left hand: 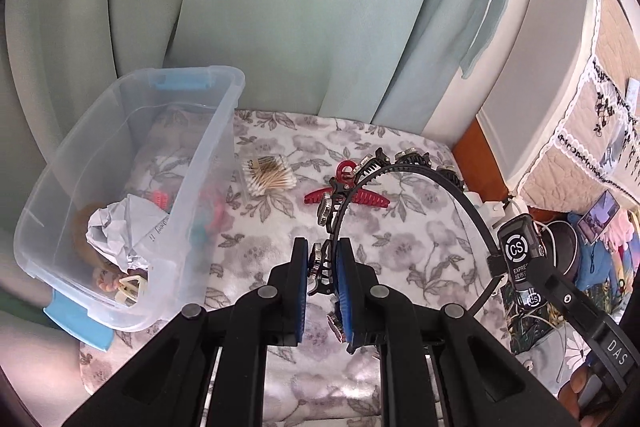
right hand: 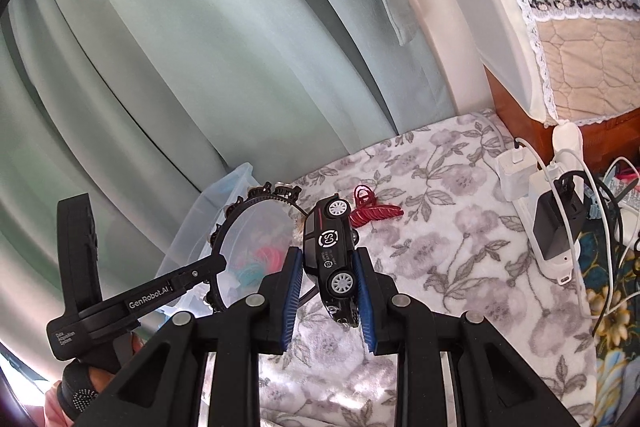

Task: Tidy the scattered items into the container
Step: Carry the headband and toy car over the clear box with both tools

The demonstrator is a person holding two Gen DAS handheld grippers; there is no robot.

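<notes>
My left gripper (left hand: 322, 275) is shut on a black jewelled headband (left hand: 424, 173), held above the floral blanket; the headband also shows in the right wrist view (right hand: 240, 211). My right gripper (right hand: 326, 279) is shut on a black toy car (right hand: 330, 255), held above the blanket; the car also shows at the right of the left wrist view (left hand: 520, 251). The clear plastic container (left hand: 208, 163) with blue latches stands to the left and holds crumpled paper (left hand: 120, 231) and small items. A red hair claw (left hand: 352, 193) and a bag of cotton swabs (left hand: 270, 179) lie on the blanket.
Green curtains hang behind the blanket. A white power strip (right hand: 556, 227) with chargers and cables lies at the right edge. A wooden cabinet with a quilted cover (right hand: 568, 39) stands at the far right.
</notes>
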